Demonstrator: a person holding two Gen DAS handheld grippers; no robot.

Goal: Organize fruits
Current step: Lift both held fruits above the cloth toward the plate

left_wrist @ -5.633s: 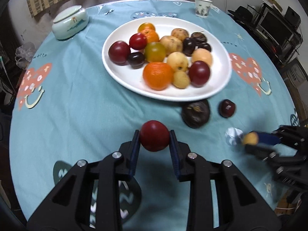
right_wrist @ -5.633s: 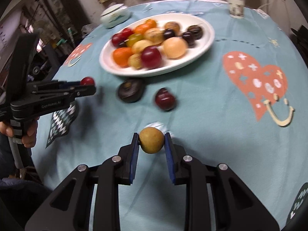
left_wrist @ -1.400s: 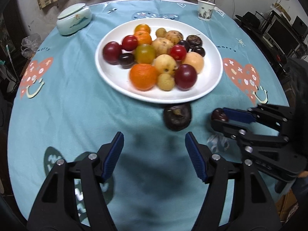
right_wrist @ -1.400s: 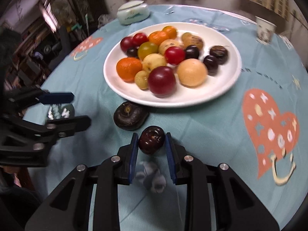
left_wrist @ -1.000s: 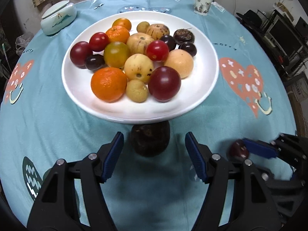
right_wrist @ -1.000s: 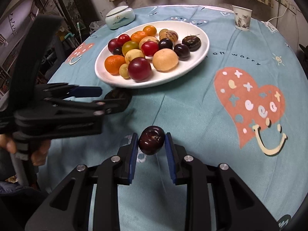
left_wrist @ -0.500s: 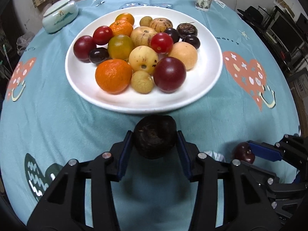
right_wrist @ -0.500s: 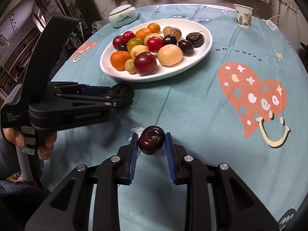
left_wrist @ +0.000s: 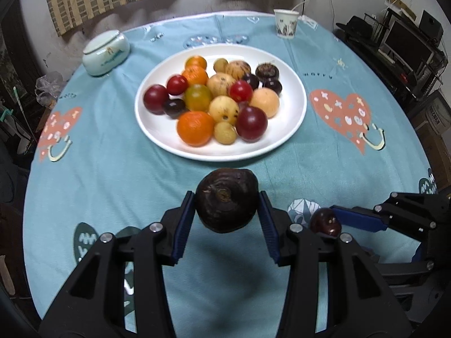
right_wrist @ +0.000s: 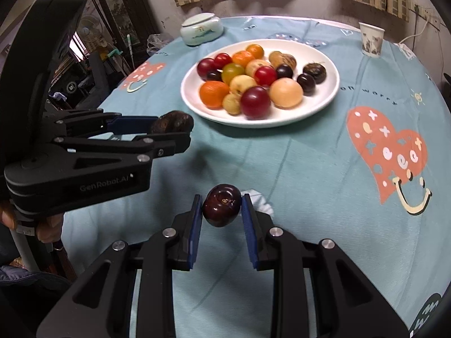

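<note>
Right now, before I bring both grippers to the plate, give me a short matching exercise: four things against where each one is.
1. large dark brown wrinkled fruit
2. small dark red plum
3. big orange mandarin
4. white paper cup

A. far edge of table
B. between right gripper fingers
C. between left gripper fingers
D. front of white plate

Pairs: 1-C, 2-B, 3-D, 4-A
</note>
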